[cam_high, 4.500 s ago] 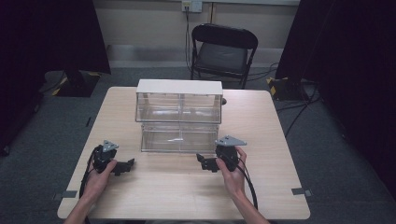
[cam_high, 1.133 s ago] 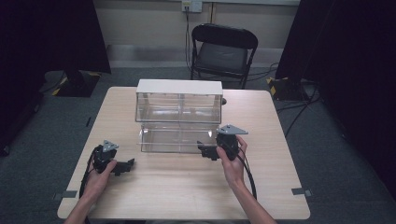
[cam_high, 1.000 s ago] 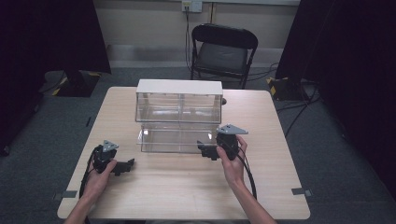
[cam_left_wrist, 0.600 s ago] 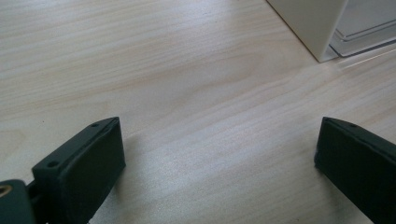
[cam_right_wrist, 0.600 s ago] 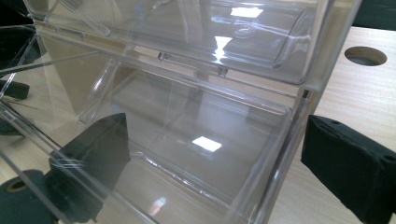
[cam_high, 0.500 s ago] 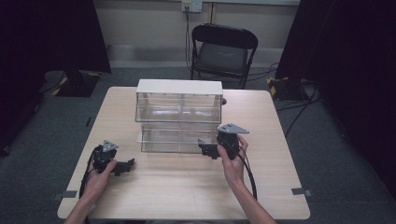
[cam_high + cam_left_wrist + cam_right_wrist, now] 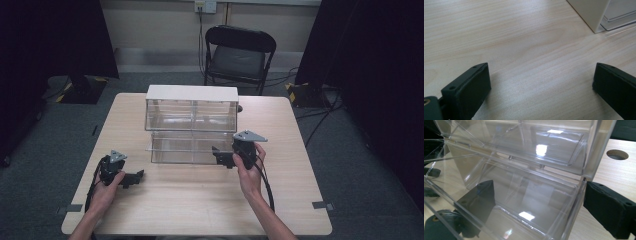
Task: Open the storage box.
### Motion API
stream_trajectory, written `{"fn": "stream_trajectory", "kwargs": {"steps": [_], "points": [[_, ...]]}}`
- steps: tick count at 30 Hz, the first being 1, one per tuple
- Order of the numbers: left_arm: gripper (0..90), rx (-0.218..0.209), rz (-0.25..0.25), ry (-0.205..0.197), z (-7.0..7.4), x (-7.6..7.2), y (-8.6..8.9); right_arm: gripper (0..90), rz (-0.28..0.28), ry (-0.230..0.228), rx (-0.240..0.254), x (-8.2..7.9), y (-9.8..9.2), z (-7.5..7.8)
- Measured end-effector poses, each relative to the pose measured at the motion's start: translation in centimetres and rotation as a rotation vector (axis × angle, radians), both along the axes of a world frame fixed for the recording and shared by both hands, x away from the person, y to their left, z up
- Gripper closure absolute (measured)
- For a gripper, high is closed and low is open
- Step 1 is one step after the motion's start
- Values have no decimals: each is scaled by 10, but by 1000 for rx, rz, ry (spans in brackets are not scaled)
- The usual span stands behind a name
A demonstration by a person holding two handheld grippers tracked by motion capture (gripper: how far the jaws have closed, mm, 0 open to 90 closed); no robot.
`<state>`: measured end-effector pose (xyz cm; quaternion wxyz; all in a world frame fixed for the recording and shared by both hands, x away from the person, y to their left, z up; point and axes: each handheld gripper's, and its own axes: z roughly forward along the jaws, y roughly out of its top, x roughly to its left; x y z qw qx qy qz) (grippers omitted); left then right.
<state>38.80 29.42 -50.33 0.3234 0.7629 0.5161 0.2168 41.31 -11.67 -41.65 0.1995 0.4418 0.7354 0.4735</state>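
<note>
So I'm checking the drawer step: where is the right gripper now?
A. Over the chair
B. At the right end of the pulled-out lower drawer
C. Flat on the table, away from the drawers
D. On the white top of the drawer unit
B: in the high view the right gripper sits at the right end of the clear lower drawer, which sticks out in front of the drawer unit; its own view shows one jaw on each side of the drawer's wall.

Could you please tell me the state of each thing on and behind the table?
Lower drawer: pulled out.
Upper drawers: pushed in.
Left gripper: open, empty.
Right gripper: jaws have just been closing, astride the lower drawer's wall, not clamped.
Chair: unfolded, empty.
</note>
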Motion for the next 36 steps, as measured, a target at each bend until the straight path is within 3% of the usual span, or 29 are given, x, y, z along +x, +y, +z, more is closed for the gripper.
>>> {"fn": "stream_trajectory", "kwargs": {"steps": [36], "points": [[11,2,-1,-1,0,0,0,141,-13,-8,-6,1,2,12]]}}
